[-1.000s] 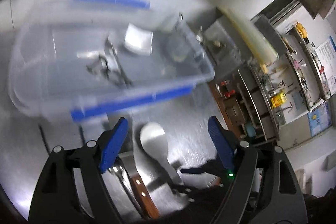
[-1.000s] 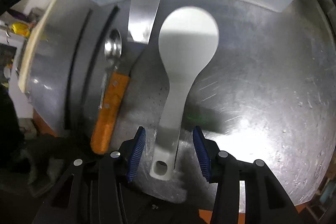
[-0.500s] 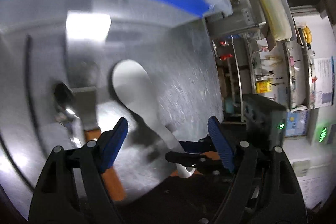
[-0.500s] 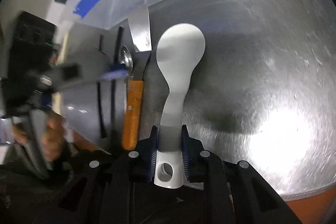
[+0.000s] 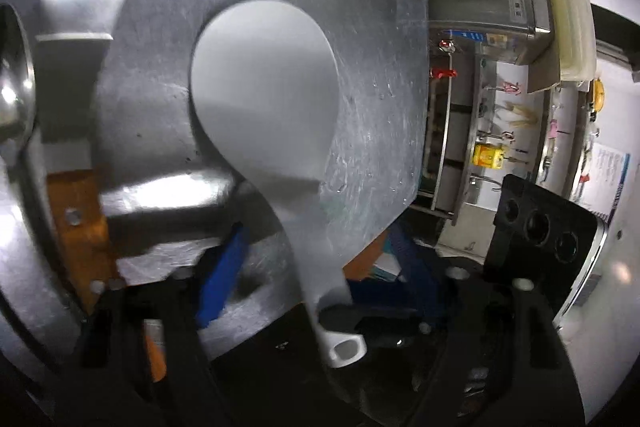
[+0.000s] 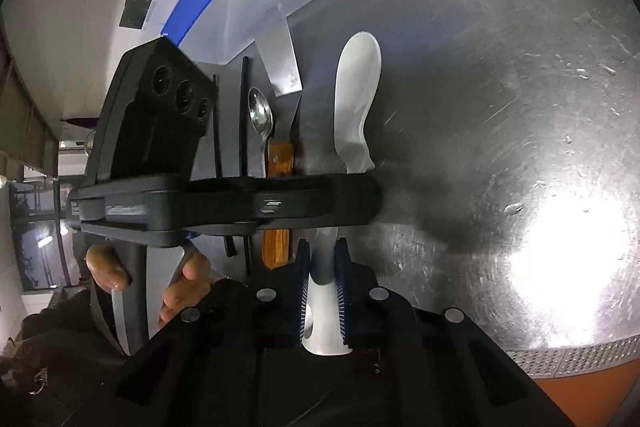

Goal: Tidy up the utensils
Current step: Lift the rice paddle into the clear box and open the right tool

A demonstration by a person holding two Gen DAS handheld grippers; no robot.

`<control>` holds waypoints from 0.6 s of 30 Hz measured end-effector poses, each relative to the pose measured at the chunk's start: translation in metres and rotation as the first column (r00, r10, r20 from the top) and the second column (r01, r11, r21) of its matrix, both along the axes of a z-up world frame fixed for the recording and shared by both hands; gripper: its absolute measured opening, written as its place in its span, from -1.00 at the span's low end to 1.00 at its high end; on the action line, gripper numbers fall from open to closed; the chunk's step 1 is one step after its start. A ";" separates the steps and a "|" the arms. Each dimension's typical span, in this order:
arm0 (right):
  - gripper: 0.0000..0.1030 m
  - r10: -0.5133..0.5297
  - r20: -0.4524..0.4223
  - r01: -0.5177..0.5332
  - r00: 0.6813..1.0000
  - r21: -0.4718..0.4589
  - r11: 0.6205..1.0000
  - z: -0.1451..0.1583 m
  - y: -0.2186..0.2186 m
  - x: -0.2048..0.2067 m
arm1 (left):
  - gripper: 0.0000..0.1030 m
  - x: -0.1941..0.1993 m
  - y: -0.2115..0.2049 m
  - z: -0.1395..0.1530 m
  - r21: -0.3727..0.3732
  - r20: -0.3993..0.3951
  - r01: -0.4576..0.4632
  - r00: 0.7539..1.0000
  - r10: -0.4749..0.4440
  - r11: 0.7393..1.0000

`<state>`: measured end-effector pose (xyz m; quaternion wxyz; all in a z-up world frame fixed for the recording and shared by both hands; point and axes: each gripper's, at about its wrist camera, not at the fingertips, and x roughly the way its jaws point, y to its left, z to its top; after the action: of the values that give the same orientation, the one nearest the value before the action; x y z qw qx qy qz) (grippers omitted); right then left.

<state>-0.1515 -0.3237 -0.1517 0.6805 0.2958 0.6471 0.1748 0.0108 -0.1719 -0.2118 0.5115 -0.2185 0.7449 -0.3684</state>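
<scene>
A white rice paddle [image 6: 357,79] is turned on its edge over the steel counter [image 6: 500,107]. My right gripper [image 6: 324,255] is shut on its handle, with the jaws still closing and the blue pads pressing both sides. In the left wrist view the paddle [image 5: 264,87] fills the middle. Its handle runs down between the blue fingers [image 5: 222,279] of my left gripper [image 5: 316,267]. Those jaws are closing but stand apart from the handle. The left gripper's black body [image 6: 224,203] crosses the right wrist view, held by a hand [image 6: 184,283].
Left of the paddle lie a wooden-handled spatula [image 6: 280,163], a metal spoon [image 6: 260,115] and black chopsticks [image 6: 243,131]. A clear bin with a blue rim [image 6: 248,3] stands behind them with utensils inside. The counter's front edge [image 6: 572,359] is near. Shelves [image 5: 492,115] stand past the counter's end.
My right gripper shut on the paddle handle and rolled the paddle onto its edge. My left gripper dropped toward the counter, swung over the utensils and narrowed around the paddle handle.
</scene>
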 end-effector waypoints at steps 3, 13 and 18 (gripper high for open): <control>-0.77 0.006 -0.008 -0.006 1.000 0.000 1.000 -0.007 0.008 0.005 | -0.62 -0.006 -0.003 -0.007 0.015 -0.026 0.001 1.000 -0.001 1.000; -0.78 0.033 0.144 -0.026 0.989 -0.050 0.998 0.053 0.017 0.005 | -0.64 -0.002 -0.014 0.075 -0.085 0.223 0.089 0.972 -0.068 0.992; -0.79 0.097 0.360 -0.047 0.928 -0.146 0.988 0.136 0.022 0.035 | -0.64 0.033 -0.017 0.169 -0.184 0.416 0.135 0.908 -0.047 0.974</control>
<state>-0.1167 -0.3019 -0.0158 0.8007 0.1874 0.5298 0.2076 0.0440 -0.1890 -0.0431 0.6123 -0.1537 0.5882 -0.5054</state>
